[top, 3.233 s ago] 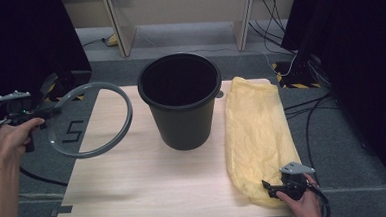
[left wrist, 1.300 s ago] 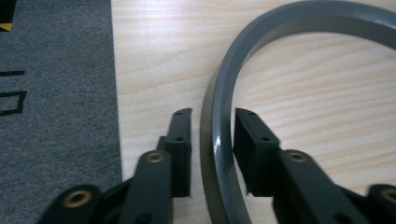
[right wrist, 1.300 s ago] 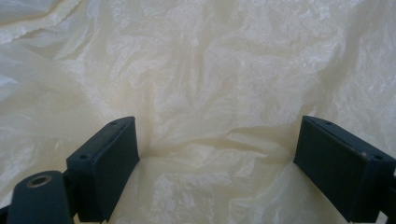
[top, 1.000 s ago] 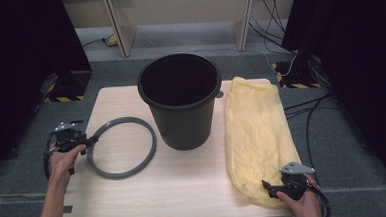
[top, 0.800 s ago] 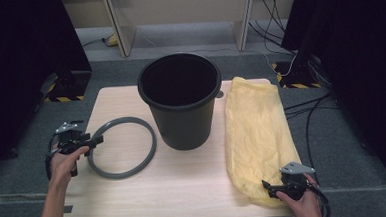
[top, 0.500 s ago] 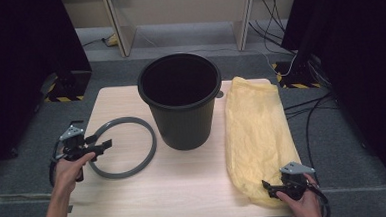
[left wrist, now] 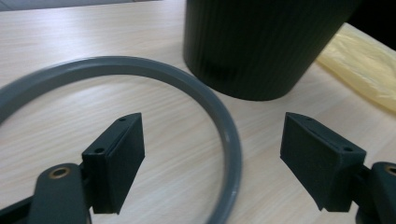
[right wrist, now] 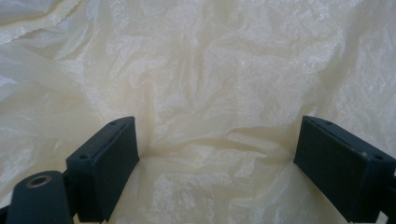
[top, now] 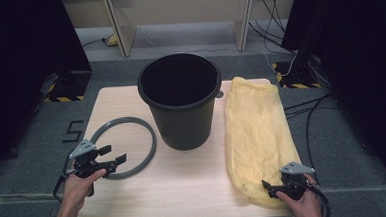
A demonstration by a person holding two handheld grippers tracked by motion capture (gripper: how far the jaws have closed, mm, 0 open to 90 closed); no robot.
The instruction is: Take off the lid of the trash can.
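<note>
A grey ring lies flat on the wooden table, left of the black bucket. My left gripper hovers at the ring's near rim. Its jaws have just been opening and stand wide. In the left gripper view the ring runs under the gap of the left gripper, and neither pad touches it. A crumpled yellow plastic bag stretches along the right side. My right gripper rests open at the bag's near end, and the bag lies loose under the right gripper.
The bucket stands upright and close beyond the ring. Cables run over the floor past the table's right edge. Black curtains flank both sides. The table's near edge lies just under both hands.
The ring, held up at the table's left edge before, now lies flat beside the bucket. My left gripper opened off it and drew back toward the near edge. The right gripper stayed put.
</note>
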